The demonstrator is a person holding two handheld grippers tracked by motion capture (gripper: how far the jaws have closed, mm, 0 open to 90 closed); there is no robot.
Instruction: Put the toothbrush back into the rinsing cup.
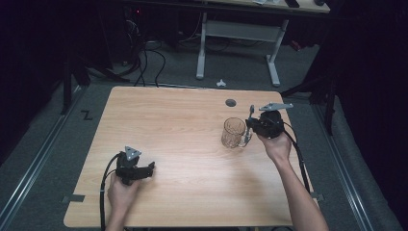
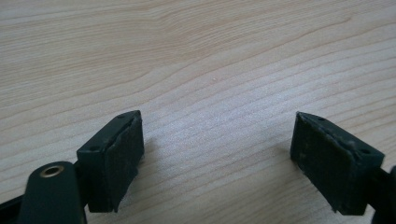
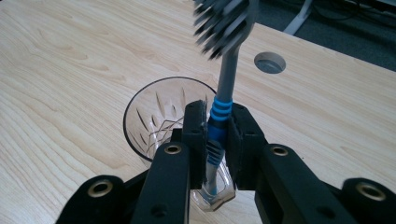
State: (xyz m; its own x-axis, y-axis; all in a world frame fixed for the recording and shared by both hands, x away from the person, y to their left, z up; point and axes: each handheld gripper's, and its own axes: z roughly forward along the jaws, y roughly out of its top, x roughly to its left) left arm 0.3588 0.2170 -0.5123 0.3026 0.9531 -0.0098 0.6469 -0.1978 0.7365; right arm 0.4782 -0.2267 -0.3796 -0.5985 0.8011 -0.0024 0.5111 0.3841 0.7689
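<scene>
From above, the wooden worktop (image 1: 192,144) carried a cut-glass mug (image 1: 234,132) toward its right edge, nearer the far side than the near one, with a round cable hole (image 1: 231,102) just beyond it. The right gripper (image 1: 251,126) sat just to the right of the mug, held in the person's right hand (image 1: 276,144); at that height the thing it gripped read as no more than a thin grey stick standing up beside the glass.

The right gripper view settled that: the fingers (image 3: 195,135) were clamped on the blue-ribbed neck of a grey toothbrush (image 3: 223,93), bristle head up and blurred at the top of the frame, its lower handle passing down between the fingers. The mug (image 3: 154,116) stood directly behind and below the grip, its rim and cut pattern showing to the left of the fingers. Whether the toothbrush's lower end stood inside the mug or just outside its wall was hard to make out, since the fingers covered that part. The hole (image 3: 270,62) lay farther off to the right.

The left gripper (image 1: 144,171) rested near the worktop's near left corner in the left hand (image 1: 122,190), well apart from the mug. Its own view showed what the high view could not: the two fingers (image 2: 119,158) stood wide apart with bare wood grain (image 2: 210,70) between them.
</scene>
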